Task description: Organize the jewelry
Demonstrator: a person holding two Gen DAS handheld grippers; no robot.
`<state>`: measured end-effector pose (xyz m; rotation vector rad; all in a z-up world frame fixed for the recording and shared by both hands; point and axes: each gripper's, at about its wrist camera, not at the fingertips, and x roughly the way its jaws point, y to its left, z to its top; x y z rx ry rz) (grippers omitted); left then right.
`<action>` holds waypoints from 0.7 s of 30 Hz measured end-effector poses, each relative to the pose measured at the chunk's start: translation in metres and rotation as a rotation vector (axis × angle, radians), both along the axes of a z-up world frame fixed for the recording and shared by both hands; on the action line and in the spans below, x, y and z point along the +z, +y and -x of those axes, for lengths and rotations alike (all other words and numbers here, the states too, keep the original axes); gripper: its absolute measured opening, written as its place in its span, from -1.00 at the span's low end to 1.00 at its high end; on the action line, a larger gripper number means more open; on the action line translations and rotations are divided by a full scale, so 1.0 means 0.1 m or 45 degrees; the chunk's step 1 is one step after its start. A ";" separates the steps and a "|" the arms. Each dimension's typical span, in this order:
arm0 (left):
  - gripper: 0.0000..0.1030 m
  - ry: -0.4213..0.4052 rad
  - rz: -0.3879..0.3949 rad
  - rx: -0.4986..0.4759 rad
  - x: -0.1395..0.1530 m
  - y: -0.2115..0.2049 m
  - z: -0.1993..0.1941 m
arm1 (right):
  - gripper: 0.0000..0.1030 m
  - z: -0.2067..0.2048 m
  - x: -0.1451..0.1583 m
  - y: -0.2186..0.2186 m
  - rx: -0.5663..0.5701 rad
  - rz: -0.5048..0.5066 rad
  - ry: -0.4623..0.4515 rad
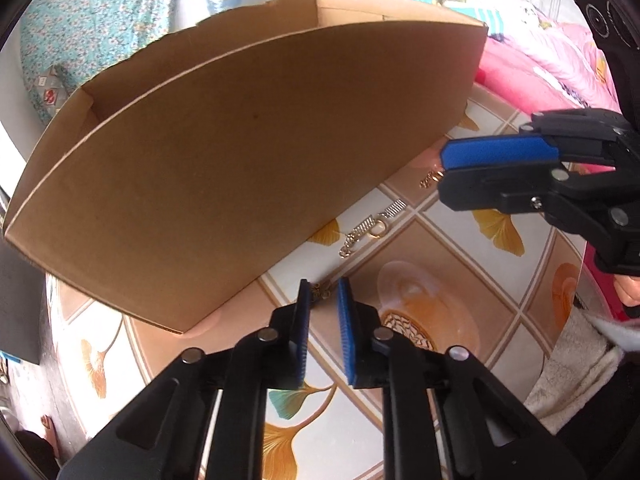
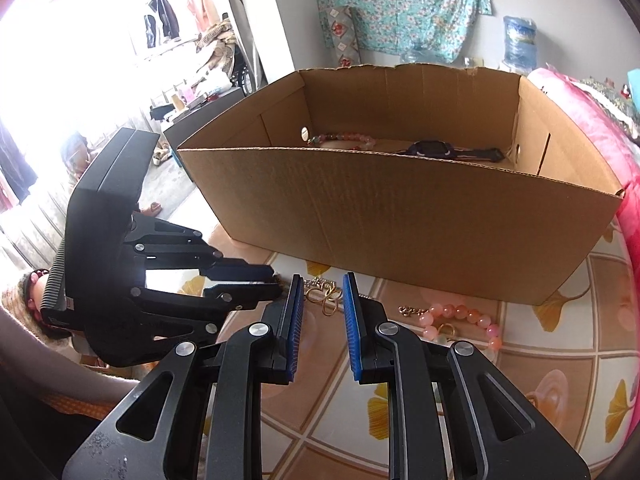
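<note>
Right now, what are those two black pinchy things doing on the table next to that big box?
A person is tidying jewelry with a gripper in each hand. The left gripper and right gripper both point down at a gold chain lying on the table, jaws slightly apart, not squeezing it. A pink bead bracelet waits beside it. Inside the cardboard box already lie a watch and a beaded bracelet.
</note>
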<state>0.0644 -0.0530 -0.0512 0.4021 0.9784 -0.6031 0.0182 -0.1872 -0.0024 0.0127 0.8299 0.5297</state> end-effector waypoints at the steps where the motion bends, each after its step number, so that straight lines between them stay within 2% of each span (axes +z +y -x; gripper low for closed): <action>1: -0.83 0.011 -0.010 -0.009 0.00 -0.01 -0.02 | -0.66 -0.01 -0.01 0.00 -0.001 -0.006 0.001; 3: -0.95 0.028 -0.028 -0.013 0.00 -0.03 -0.05 | -0.66 -0.02 -0.02 -0.01 -0.002 -0.016 0.002; 7: -0.97 0.088 -0.019 -0.001 0.00 -0.02 -0.13 | -0.66 -0.03 -0.03 -0.02 -0.003 -0.034 0.003; 11: -0.98 0.064 -0.049 -0.016 -0.01 -0.05 -0.10 | -0.66 -0.05 -0.04 -0.04 -0.007 -0.045 0.006; 16: -0.98 0.063 -0.028 -0.025 0.00 -0.04 -0.05 | -0.66 -0.04 -0.04 -0.06 -0.010 -0.049 0.009; 21: -0.98 0.019 -0.014 -0.063 0.05 -0.03 0.03 | -0.66 -0.04 -0.05 -0.08 -0.014 -0.055 0.011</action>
